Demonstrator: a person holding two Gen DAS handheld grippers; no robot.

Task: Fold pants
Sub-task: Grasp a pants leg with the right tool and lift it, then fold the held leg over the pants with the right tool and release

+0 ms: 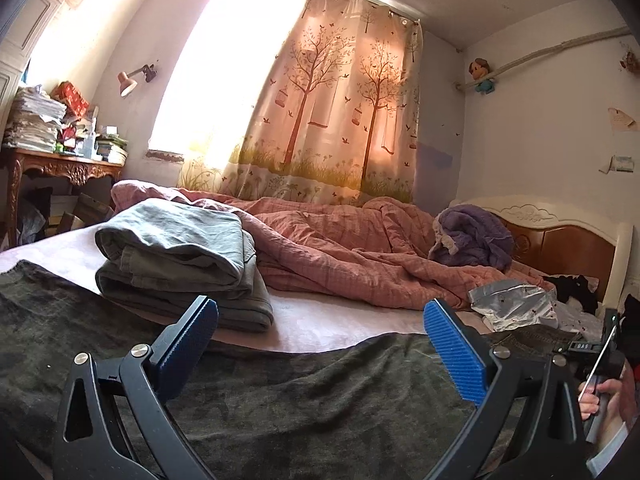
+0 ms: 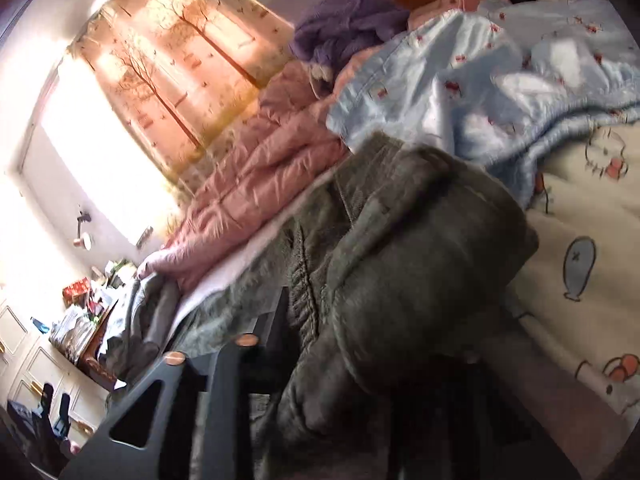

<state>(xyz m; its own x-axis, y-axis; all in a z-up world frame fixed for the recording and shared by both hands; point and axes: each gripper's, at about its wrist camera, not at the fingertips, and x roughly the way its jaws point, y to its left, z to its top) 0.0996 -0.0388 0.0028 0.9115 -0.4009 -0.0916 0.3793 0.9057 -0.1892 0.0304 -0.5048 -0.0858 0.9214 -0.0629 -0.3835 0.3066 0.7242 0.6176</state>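
The dark olive camouflage-patterned fabric pants (image 1: pixel 280 408) lie spread across the near edge of the pale pink bed sheet (image 1: pixel 340 320), running from the left side to the right. Over them hangs the left gripper (image 1: pixel 320 344), its blue ribbed pads (image 1: pixel 456 356) spread wide apart with nothing between them. Just beyond it on the left sits a folded stack of grey-green garments (image 1: pixel 176 260), and farther back a rumpled salmon-pink quilt (image 1: pixel 340 248) stretches across the bed toward a purple fleece blanket (image 1: pixel 476 236) by the carved wooden headboard (image 1: pixel 568 240). A tree-printed curtain (image 1: pixel 340 112) hangs at the far wall.

In the right wrist view, which is blurred, the right gripper (image 2: pixel 332 344) is closed on a bunched fold of the pants (image 2: pixel 400 260), the cloth heaped up over its black fingers (image 2: pixel 276 320). To the right lies a cream cartoon-printed blanket (image 2: pixel 592 260), and beyond it a light blue satin cover with small red motifs (image 2: pixel 480 80).
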